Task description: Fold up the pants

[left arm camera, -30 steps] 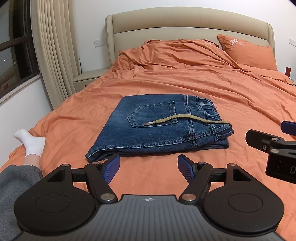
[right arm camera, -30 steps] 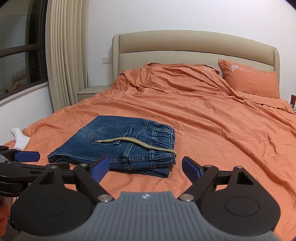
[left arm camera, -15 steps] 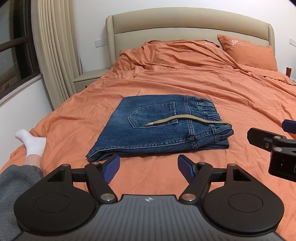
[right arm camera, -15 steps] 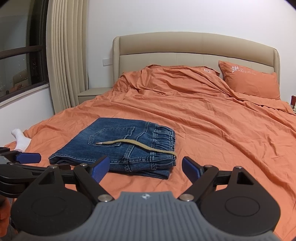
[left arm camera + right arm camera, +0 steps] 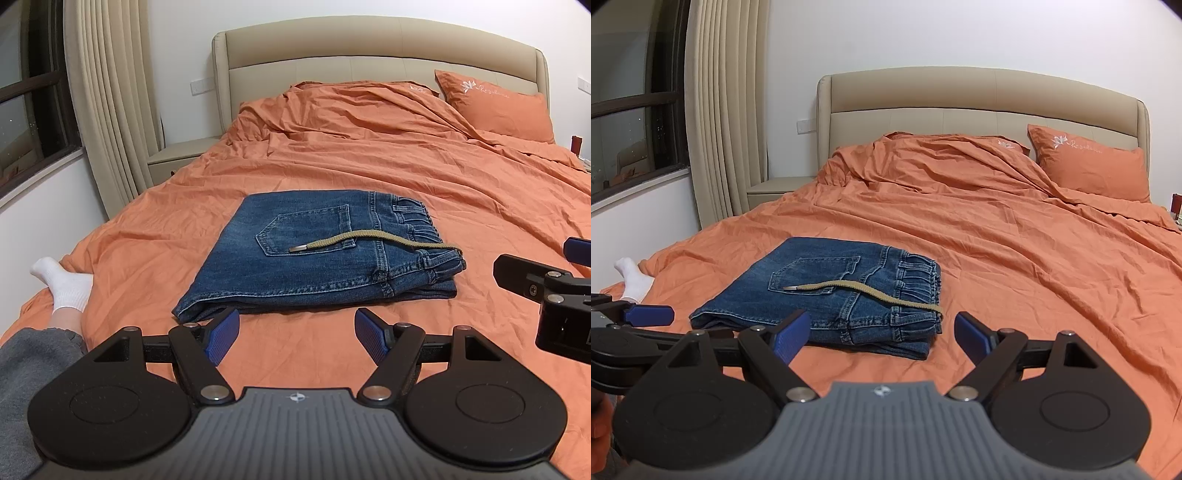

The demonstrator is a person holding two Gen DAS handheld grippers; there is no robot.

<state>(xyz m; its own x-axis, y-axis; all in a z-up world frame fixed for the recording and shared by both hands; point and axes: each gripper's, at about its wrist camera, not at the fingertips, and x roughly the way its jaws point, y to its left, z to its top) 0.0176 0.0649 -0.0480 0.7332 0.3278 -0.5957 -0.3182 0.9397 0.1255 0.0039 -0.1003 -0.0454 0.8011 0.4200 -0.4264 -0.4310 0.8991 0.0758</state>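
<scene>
With the pants (image 5: 317, 254) folded at frame centre on the bed (image 5: 424, 177) and both the left claw (image 5: 295, 334) and right claw (image 5: 873, 334) wide and empty, the loose drawstring (image 5: 373, 242) could snag a fingertip and drag the top layer askew.

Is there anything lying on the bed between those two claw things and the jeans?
Nothing visible. Only bare orange bedsheet lies between the open left gripper and the folded jeans, and likewise ahead of the open right gripper. A tan drawstring lies on top of the jeans, not in the way.
</scene>
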